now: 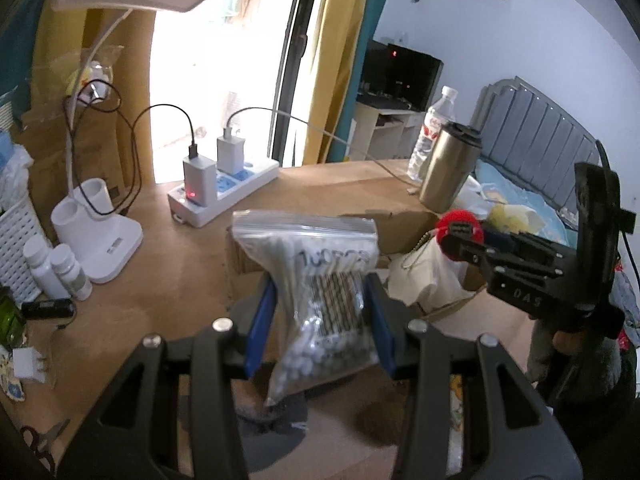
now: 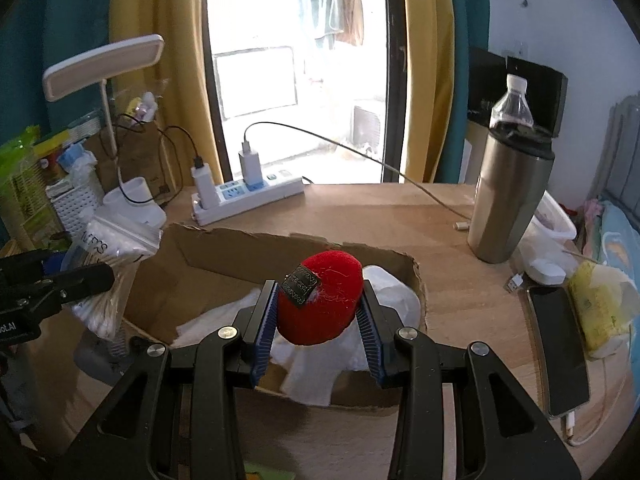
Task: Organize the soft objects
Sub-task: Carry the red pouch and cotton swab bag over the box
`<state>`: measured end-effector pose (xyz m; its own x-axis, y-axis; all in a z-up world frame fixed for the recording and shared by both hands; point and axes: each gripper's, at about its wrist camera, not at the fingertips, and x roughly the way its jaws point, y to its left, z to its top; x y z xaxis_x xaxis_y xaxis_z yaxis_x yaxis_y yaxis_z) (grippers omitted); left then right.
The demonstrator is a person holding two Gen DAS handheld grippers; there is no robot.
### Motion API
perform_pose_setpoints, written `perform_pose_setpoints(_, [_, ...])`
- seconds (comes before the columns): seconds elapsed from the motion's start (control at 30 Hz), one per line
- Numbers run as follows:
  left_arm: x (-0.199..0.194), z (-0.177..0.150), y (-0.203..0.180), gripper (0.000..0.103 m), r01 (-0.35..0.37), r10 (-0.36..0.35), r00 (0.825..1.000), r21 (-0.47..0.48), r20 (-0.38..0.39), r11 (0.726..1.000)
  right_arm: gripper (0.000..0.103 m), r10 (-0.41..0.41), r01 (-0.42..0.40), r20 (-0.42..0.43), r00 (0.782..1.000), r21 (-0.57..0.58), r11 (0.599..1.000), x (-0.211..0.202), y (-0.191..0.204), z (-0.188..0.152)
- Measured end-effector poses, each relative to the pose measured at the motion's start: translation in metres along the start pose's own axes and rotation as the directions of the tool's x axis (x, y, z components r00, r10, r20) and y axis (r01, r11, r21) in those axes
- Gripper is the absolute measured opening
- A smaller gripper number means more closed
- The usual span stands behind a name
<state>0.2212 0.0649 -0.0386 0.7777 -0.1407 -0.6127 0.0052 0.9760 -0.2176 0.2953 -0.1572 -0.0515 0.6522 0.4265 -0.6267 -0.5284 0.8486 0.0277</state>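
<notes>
Left gripper: clamped on the swab bag, blue pads pressing both sides, held up off the desk.
Swab bag: clear zip pouch of cotton swabs, zip end up, pinched at the middle; seen from the right wrist it hangs just left of the box.
Right gripper: closed on the red ball, pads squeezing its left and right flanks.
Red ball: fuzzy and red, small dark tag on its top left; held above the box, over the white cloth.
Box: open brown cardboard, torn rim, middle of the desk.
White cloth: crumpled inside the box, spilling over its near wall.
Power strip: behind the box, two chargers plugged in, cables trailing.
Steel cup: upright, right of the box, clear bottle just behind it.
Phone: flat on the desk, right of the box, cable at its near end.
Lamp: white, behind and left of the box.
White basket: far left of the box, two small white bottles just in front.
</notes>
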Motion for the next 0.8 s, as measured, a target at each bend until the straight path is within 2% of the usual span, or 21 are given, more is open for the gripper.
perform_pose_setpoints(0.43, [0.049, 0.011, -0.004, 0.045, -0.026, 0.027, 0.998, 0.031, -0.059, 0.999, 0.041, 0.002, -0.001, -0.122, 0.992, 0.015, 1.0, 0.049, -0.015, -0.015])
perform_pose_setpoints(0.53, [0.058, 0.01, -0.003, 0.045, -0.032, 0.035, 0.997, 0.035, -0.075, 0.999, 0.041, -0.019, 0.019, -0.124, 0.992, 0.004, 1.0, 0.052, -0.015, -0.018])
perform_pose_setpoints(0.8, [0.069, 0.007, 0.001, 0.046, -0.048, 0.051, 0.993, 0.035, -0.102, 0.998, 0.044, -0.004, 0.006, -0.121, 0.993, 0.023, 1.0, 0.05, -0.016, -0.017])
